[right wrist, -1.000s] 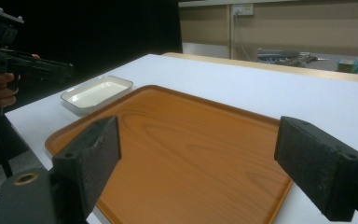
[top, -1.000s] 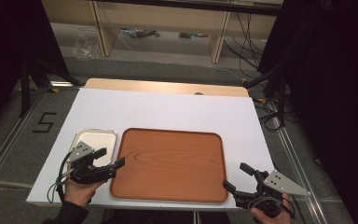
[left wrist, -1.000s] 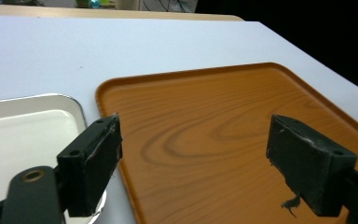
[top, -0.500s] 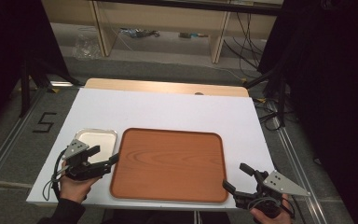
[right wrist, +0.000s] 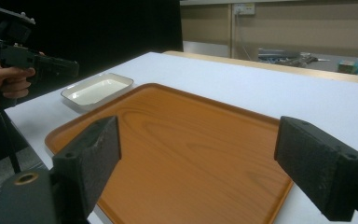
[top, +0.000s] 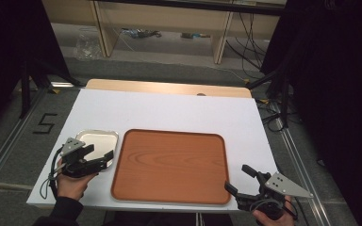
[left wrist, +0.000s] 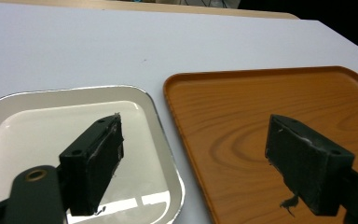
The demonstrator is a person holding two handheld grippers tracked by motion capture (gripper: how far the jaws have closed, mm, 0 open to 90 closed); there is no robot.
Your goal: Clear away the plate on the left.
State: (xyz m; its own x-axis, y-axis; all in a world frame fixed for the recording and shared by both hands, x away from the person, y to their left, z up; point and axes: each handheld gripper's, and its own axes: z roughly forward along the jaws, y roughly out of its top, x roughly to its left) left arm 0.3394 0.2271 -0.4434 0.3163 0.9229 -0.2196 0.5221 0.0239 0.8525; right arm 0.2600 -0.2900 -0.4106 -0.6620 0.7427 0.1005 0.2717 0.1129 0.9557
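Note:
An orange-brown wooden tray (top: 169,165) lies at the near middle of the white table, with nothing on it. Just left of it sits a small shiny rectangular dish (top: 96,137) with a white inside. My left gripper (top: 101,155) hovers open over the dish's near right corner, with its jaws pointing at the tray. In the left gripper view, one jaw is over the dish (left wrist: 37,130) and the other over the tray (left wrist: 270,102). My right gripper (top: 238,180) is open at the tray's near right corner. Its jaws frame the tray (right wrist: 182,135) and hold nothing.
The white table top (top: 169,110) stretches beyond the tray to a wooden strip (top: 169,88) along its far edge. Cables and shelving stand on the floor behind it. In the right gripper view, the left gripper (right wrist: 51,67) is beside the dish (right wrist: 98,88).
My left gripper has moved a little forward, away from the table's near edge, over the dish's corner. The right gripper has stayed in place.

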